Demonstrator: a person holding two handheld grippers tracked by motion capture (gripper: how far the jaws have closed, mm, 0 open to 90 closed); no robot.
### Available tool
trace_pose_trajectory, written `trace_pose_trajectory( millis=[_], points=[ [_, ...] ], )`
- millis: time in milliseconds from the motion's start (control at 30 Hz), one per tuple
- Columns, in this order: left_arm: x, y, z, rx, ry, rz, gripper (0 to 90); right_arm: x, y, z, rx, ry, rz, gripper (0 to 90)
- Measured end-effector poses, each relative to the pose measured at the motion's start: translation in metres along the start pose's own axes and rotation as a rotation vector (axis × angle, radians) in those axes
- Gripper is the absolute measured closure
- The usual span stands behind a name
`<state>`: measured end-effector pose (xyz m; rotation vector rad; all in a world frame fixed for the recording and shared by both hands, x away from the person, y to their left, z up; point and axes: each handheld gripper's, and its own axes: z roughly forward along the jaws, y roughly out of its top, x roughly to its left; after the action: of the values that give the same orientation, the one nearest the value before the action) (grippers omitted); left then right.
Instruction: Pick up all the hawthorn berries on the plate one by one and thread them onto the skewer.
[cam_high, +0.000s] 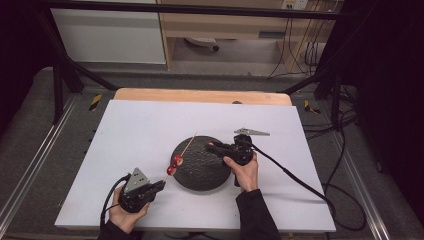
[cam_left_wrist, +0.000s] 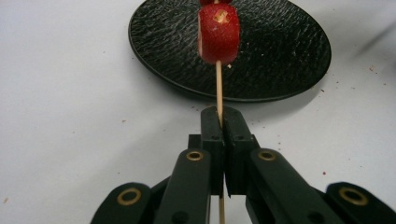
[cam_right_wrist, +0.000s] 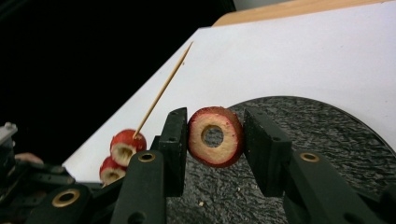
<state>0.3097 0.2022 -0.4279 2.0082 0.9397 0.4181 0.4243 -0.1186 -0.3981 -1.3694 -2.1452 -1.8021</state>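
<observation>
High view, left claw (cam_high: 161, 184) clenching skewer (cam_high: 186, 148), right claw (cam_high: 212, 146) gripping fruit ring (cam_right_wrist: 215, 136) over plate (cam_high: 200, 177).

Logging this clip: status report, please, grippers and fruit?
Left gripper shut on skewer, two fruit rings threaded. Right gripper shut on cored fruit ring above black plate. Skewer tip free.

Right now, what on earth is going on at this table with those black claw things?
A person is threading red fruit rings onto a wooden skewer, using a handheld gripper in each hand. The left gripper is clamped on the skewer's lower end, which already carries two red pieces and slants over a black plate. The right gripper pinches another cored ring above the plate, apart from the skewer's free tip and not yet threaded.
</observation>
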Motion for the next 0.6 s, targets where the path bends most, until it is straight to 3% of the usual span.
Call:
trace_pose_trajectory(
  millis=[267, 600],
  points=[
    [-0.008, 0.001, 0.001, -0.018, -0.003, -0.005, 88.1, -0.008, -0.006, -0.006, -0.140, 0.003, 0.077, 61.8],
    [-0.018, 0.004, 0.005, -0.024, -0.008, -0.005, 88.1, -0.009, -0.002, -0.007, -0.259, 0.026, 0.126, 62.0]
  ],
)
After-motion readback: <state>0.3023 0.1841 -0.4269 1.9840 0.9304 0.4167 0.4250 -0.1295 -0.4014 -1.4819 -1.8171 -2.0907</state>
